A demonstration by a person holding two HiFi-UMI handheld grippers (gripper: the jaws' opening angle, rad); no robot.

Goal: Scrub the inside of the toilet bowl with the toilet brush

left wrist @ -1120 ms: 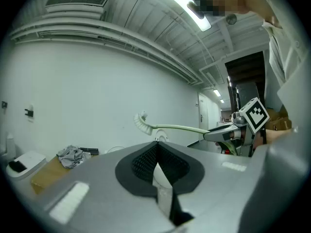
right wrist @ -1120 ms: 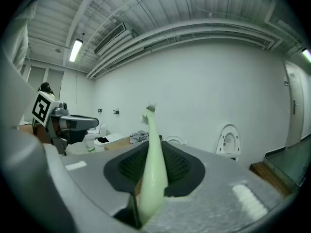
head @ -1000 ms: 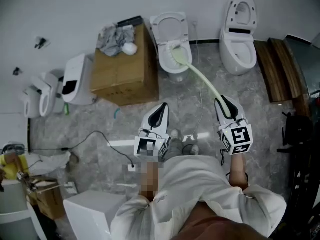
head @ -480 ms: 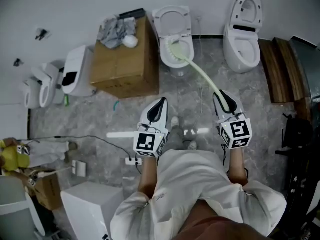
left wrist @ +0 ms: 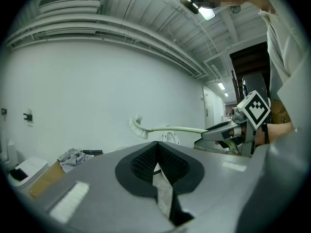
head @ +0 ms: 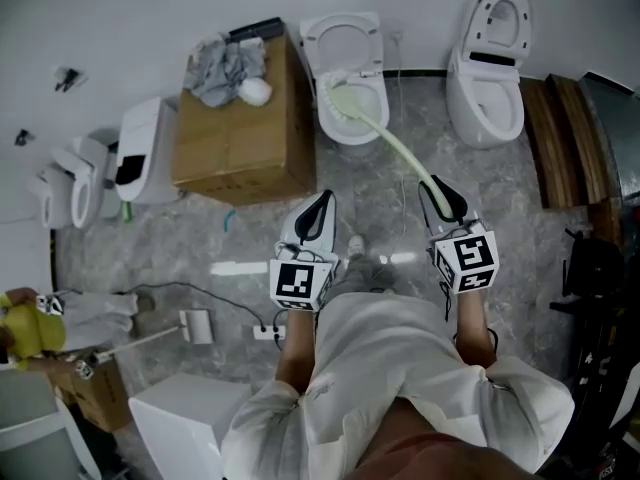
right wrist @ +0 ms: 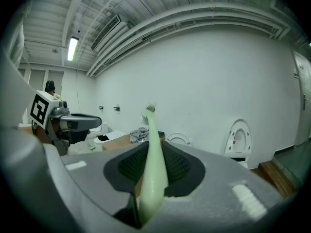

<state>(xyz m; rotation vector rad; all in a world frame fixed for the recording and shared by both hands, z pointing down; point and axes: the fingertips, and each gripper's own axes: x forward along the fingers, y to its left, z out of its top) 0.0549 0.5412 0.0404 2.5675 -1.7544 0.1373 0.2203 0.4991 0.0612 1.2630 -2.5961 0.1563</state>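
Note:
A pale green toilet brush (head: 385, 136) reaches from my right gripper (head: 441, 200) toward the white toilet (head: 350, 72) by the far wall. Its bristle head (head: 334, 103) lies over the left rim of the open bowl. My right gripper is shut on the brush handle (right wrist: 153, 171), and the head (right wrist: 147, 111) points up and away in the right gripper view. My left gripper (head: 316, 218) hangs beside it, shut on nothing, its jaws pressed together (left wrist: 158, 164). From the left gripper view the brush (left wrist: 165, 129) crosses in front of the wall.
A cardboard box (head: 240, 133) with a grey cloth (head: 225, 68) on top stands left of the toilet. A second toilet (head: 490, 68) stands at the right, with wooden planks (head: 560, 138) beyond it. More toilets (head: 130, 158) and a cable (head: 180, 293) lie at the left.
The brush head has shifted left onto the bowl's left rim, and both grippers have drifted slightly up the head view. The view has panned, so floor items at the left have shifted.

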